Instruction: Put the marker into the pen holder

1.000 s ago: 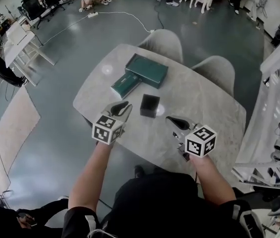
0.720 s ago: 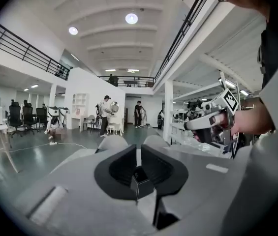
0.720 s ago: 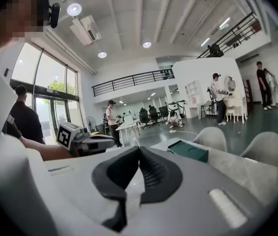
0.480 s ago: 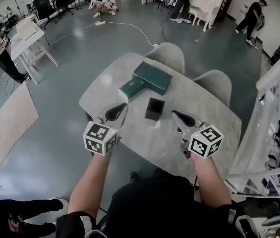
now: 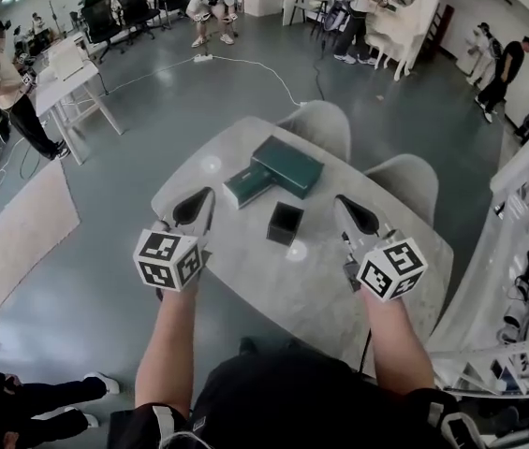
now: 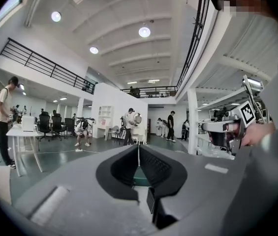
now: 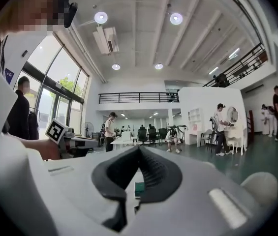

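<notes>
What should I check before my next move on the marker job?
1. Marker in sight: not ok; none shows on the table in any view.
2. Pen holder upright, top open: ok.
3. Left gripper empty: ok; jaws together, nothing between.
4. Right gripper empty: ok; jaws together, nothing between.
5. Jaws open for a pick: not ok; both shut.
6. Green boxes clear of the pen holder: ok; they lie apart, beyond it.

Pale stone table (image 5: 339,283): black pen holder (image 5: 285,223), large green box (image 5: 288,166), smaller green box (image 5: 249,184).
</notes>
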A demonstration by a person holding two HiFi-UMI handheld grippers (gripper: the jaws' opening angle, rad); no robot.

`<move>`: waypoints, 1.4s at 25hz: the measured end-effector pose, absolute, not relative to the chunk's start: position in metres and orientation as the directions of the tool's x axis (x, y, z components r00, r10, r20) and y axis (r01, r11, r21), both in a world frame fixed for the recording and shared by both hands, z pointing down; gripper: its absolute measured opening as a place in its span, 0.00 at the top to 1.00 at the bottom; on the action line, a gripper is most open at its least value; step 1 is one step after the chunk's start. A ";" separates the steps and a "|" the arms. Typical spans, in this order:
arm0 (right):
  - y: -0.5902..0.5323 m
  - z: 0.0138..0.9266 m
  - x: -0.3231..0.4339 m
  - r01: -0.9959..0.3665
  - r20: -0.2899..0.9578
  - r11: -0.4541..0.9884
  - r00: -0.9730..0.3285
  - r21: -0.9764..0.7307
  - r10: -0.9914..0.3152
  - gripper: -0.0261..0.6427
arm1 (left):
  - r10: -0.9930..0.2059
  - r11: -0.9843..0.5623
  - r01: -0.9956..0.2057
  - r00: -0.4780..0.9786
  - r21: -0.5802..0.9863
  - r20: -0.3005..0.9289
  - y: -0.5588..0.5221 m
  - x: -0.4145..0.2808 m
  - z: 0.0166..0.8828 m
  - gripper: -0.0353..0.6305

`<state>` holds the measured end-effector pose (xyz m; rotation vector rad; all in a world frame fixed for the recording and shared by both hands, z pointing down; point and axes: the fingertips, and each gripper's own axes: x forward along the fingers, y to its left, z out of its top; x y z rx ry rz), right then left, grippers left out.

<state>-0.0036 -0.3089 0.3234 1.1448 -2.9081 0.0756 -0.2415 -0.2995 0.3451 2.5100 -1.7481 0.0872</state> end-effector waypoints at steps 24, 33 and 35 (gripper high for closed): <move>-0.306 0.368 0.053 -0.702 0.062 0.710 -0.712 -0.053 -0.700 0.96 | -0.894 -0.411 -0.911 0.412 0.041 0.176 -0.301 -0.161 0.384 0.92; -0.300 0.354 0.043 -0.685 0.047 0.728 -0.728 -0.007 -0.684 0.96 | -0.899 -0.402 -0.915 0.403 0.041 0.173 -0.300 -0.172 0.380 0.92; -0.296 0.351 0.041 -0.680 0.042 0.733 -0.733 -0.001 -0.679 0.96 | -0.898 -0.406 -0.913 0.406 0.037 0.173 -0.298 -0.171 0.378 0.92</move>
